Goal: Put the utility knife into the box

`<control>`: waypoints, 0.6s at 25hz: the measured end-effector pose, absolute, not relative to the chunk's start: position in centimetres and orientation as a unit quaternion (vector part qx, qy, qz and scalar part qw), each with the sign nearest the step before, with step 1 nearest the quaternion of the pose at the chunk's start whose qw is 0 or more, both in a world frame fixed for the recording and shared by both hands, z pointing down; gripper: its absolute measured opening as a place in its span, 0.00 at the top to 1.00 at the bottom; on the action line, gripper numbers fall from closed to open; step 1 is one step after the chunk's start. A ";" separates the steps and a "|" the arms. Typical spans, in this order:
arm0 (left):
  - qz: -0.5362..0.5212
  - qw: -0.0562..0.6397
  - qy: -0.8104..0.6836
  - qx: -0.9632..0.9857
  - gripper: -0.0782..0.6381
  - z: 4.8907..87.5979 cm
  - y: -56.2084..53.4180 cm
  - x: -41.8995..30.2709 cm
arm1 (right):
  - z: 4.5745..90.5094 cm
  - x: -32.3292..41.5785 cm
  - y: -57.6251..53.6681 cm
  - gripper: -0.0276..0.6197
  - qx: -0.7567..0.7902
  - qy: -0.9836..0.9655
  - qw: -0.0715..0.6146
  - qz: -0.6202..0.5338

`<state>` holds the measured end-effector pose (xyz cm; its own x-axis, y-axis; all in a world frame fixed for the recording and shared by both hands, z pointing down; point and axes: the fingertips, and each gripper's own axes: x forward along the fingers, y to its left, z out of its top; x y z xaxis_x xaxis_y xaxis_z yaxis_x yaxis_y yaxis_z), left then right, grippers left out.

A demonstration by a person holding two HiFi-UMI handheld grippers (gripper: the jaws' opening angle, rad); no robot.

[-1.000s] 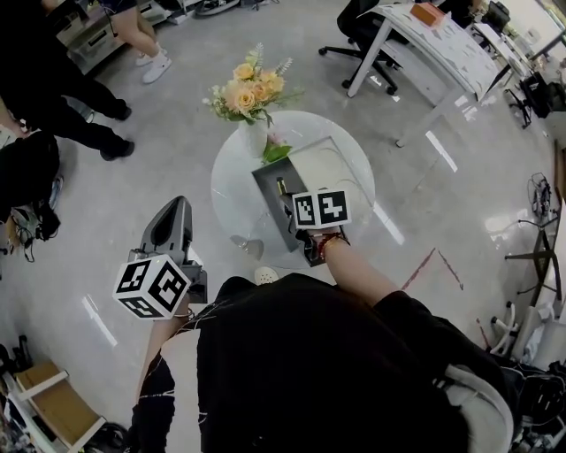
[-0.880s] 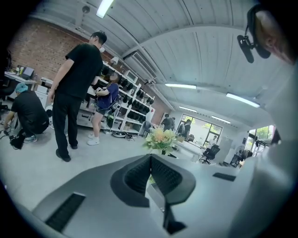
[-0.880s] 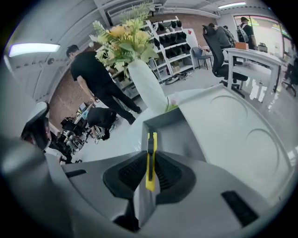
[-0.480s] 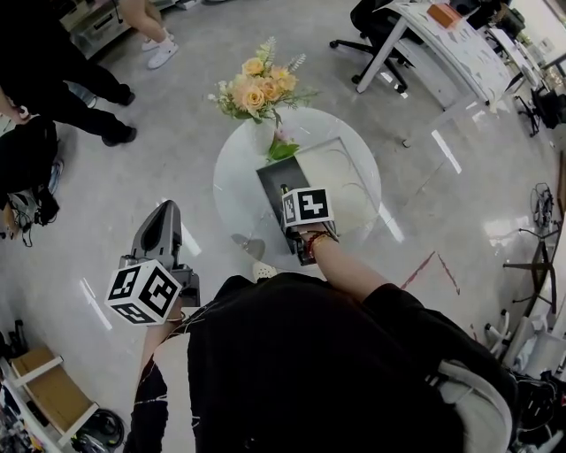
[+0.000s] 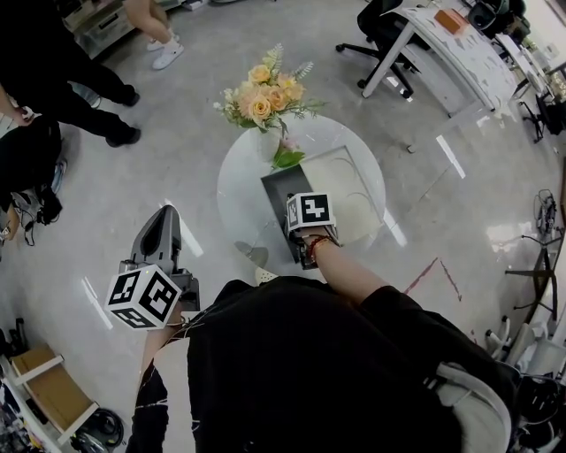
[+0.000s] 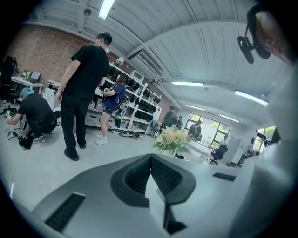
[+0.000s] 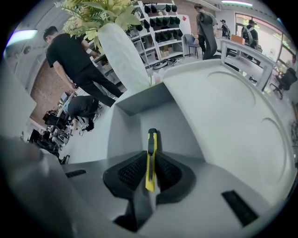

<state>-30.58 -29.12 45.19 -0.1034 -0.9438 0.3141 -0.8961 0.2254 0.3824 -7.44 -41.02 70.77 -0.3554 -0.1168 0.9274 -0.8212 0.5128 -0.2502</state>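
In the right gripper view a yellow utility knife stands clamped between the pads of my right gripper, its black tip pointing down into the open grey box. The head view shows that gripper's marker cube directly over the grey box on the round white table; the knife is hidden there. My left gripper hangs off the table's left side above the floor. Its jaws meet at the tips with nothing between them.
A white vase of yellow flowers stands just behind the box. The box's pale lid lies to its right. People stand at the upper left. A desk and office chair are at the upper right.
My right gripper has sunk toward the box and tipped more steeply down, still holding the knife. The left gripper has hardly shifted.
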 end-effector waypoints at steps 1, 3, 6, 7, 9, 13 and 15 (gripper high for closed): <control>-0.047 0.252 -0.741 0.621 0.88 45.3 -29.3 -30.6 | 70.9 -7.5 -41.1 0.86 0.320 -0.732 0.471 0.374; -0.047 0.251 -0.741 0.621 0.88 45.4 -29.5 -30.8 | 71.1 -7.7 -41.1 0.86 0.320 -0.730 0.476 0.372; -0.046 0.251 -0.740 0.622 0.88 45.3 -29.7 -30.9 | 71.4 -7.7 -40.9 0.86 0.323 -0.725 0.483 0.371; -0.046 0.252 -0.740 0.622 0.88 45.3 -29.8 -30.9 | 71.4 -7.6 -40.9 0.86 0.324 -0.723 0.485 0.371; -0.043 0.252 -0.739 0.623 0.88 45.4 -29.9 -31.0 | 71.4 -7.5 -40.9 0.86 0.327 -0.720 0.486 0.373; -0.041 0.265 -0.738 0.619 0.88 46.5 -29.8 -31.3 | 71.4 -7.6 -41.0 0.86 0.336 -0.715 0.480 0.381; -0.038 0.274 -0.735 0.619 0.88 46.9 -29.7 -31.3 | 71.4 -7.6 -40.9 0.86 0.341 -0.713 0.478 0.383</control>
<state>-31.30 -29.68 46.86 -0.0845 -0.9308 0.3557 -0.8895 0.2313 0.3940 -7.59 -40.91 71.37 -0.3117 -0.1201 0.9426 -0.8523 0.4739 -0.2215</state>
